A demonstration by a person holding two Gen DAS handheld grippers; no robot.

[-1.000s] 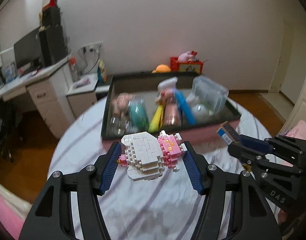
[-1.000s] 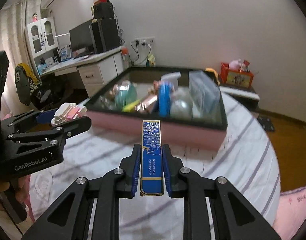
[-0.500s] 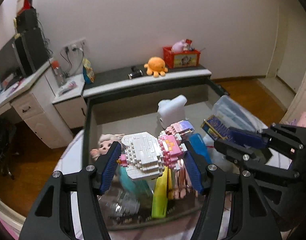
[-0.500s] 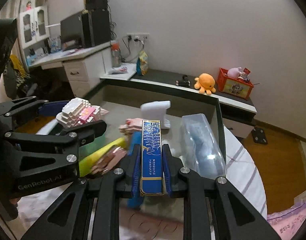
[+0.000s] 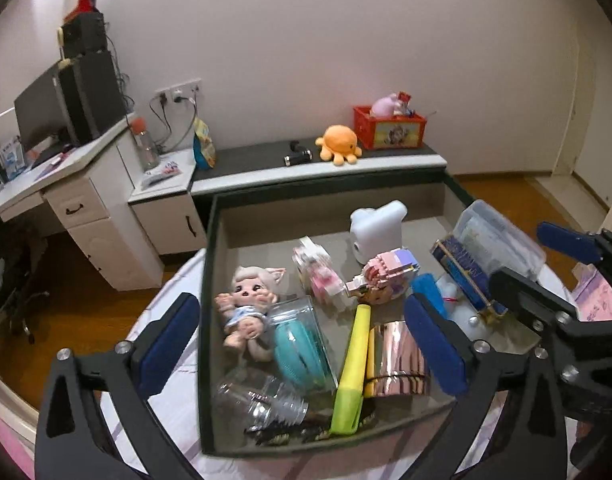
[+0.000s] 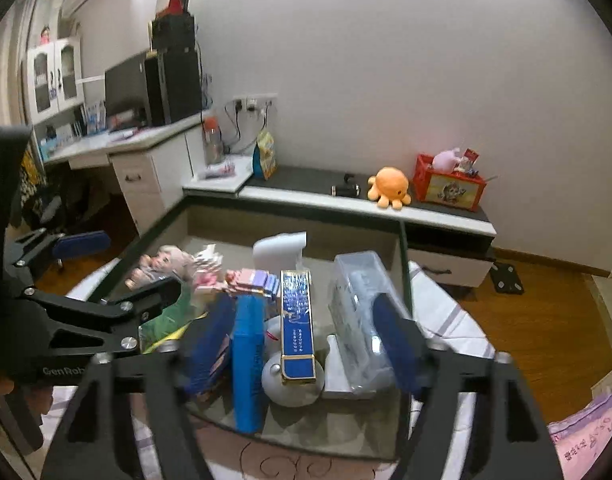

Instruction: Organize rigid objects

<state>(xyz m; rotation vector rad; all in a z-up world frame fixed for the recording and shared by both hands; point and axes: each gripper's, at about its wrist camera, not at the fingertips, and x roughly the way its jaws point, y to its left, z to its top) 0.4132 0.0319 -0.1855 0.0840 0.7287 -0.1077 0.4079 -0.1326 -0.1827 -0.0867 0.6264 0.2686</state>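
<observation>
Blue box [image 6: 297, 326] lies loose atop the white bottle [image 6: 291, 380] in the tray [image 5: 207, 320], between the right gripper [image 6: 306, 344]'s opening jaws. Left gripper [image 5: 306, 344]'s jaws are also opening, empty. Perched like that, the box could slide off.

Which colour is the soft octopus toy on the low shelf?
Orange; the soft octopus toy shows best in the right wrist view.

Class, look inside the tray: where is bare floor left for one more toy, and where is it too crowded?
Bare floor lies along the tray's far wall, behind the doll and left of the white toy. The near half is crowded: jar, yellow marker, foil roll and bulb lie packed together. The right side holds the blue box and clear case.
</observation>
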